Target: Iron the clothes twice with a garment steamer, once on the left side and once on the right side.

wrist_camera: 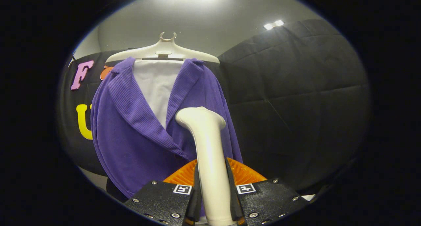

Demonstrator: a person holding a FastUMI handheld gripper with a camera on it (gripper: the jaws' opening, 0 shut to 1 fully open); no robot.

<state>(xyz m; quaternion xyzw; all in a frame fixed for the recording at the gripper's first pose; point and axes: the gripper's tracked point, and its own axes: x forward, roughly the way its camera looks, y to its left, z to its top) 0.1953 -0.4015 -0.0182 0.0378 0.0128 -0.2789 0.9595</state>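
Centrally, at the bottom of the gripper view, the gripper (213,199) is clenched on the garment steamer (209,160): both fingers (164,199) press against the sides of its pale upright handle, which rises between them to the middle of the frame. The steamer's head (200,116) flares out at the top and tilts toward the left, facing the cloth. It sits just in front of the right panel of the purple jacket (131,134); whether it touches the fabric I cannot tell.

The jacket fills the left-centre of the frame, ribbed in texture, with wide lapels open over a white board (154,84) behind. It hangs from a pale hanger (164,51) at the upper centre, whose hook stands up against the grey wall. An orange ribbed surface (245,175) shows low down, just beyond the fingers and on both sides of the steamer handle. Black quilted cloth (296,87) covers the right half of the frame behind the jacket, and two ceiling lights (273,24) glow at the upper right.
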